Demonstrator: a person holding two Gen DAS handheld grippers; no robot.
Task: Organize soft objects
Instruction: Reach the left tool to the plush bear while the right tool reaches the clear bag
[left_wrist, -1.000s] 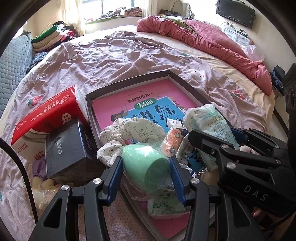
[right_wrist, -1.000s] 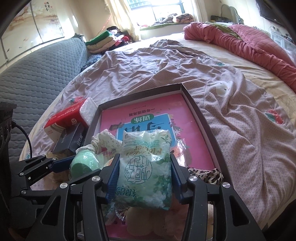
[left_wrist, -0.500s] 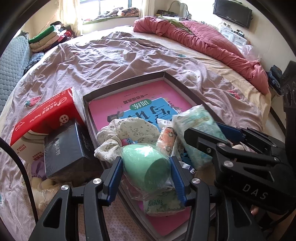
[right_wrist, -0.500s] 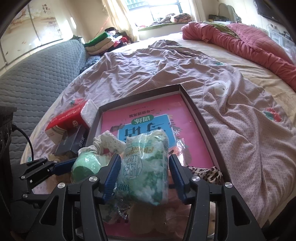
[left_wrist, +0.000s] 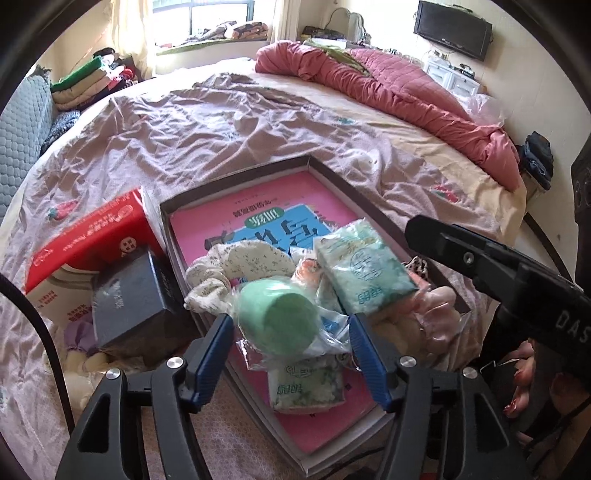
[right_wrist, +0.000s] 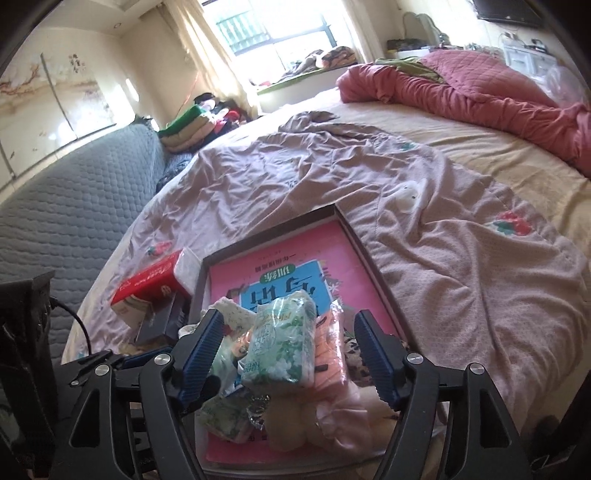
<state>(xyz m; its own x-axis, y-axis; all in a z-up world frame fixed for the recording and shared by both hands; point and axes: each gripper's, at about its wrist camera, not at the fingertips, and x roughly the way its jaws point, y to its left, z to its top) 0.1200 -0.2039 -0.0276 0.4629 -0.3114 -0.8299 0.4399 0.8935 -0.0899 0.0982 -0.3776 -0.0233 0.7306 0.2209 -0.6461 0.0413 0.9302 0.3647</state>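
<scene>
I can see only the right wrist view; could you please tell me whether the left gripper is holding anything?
Observer: No. The left gripper has just been opening its jaws; the bagged green sponge lies between the pads, and they do not press on it.
Operator: Thank you. Is anything soft left outside the tray on that side?
Observer: Yes. Something purple and cream, soft-looking, pokes out from under the black box, outside the tray.
</scene>
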